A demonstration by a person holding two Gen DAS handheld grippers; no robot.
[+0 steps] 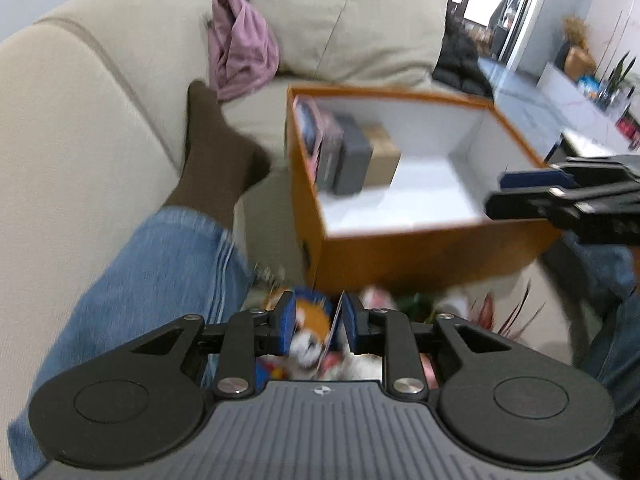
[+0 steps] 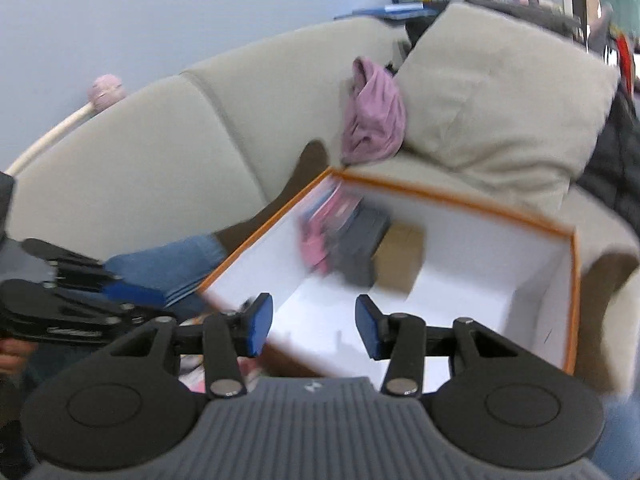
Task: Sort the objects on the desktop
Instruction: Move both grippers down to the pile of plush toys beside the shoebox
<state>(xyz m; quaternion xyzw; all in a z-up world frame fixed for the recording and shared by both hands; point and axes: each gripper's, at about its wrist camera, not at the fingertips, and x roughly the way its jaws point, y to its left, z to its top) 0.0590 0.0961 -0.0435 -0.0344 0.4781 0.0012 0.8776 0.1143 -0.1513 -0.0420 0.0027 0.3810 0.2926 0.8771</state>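
An orange box (image 1: 400,256) with a white inside stands on the sofa; it also shows in the right wrist view (image 2: 574,300). Inside at its far left stand a pink-edged pack (image 1: 312,128), a grey box (image 1: 354,160) and a brown carton (image 1: 384,156). My left gripper (image 1: 318,322) is low in front of the box, its jaws partly closed around a thin colourful card (image 1: 330,334) over an orange-and-white item (image 1: 310,326); the view is blurred. My right gripper (image 2: 314,326) is open and empty over the box's near edge, and shows in the left wrist view (image 1: 520,190).
A beige sofa (image 1: 80,120) with a big cushion (image 1: 360,20) and a pink cloth (image 1: 240,44) lies behind the box. A person's jeans leg (image 1: 152,280) and brown sock (image 1: 216,160) lie left of the box. Colourful items (image 1: 420,304) lie below the box front.
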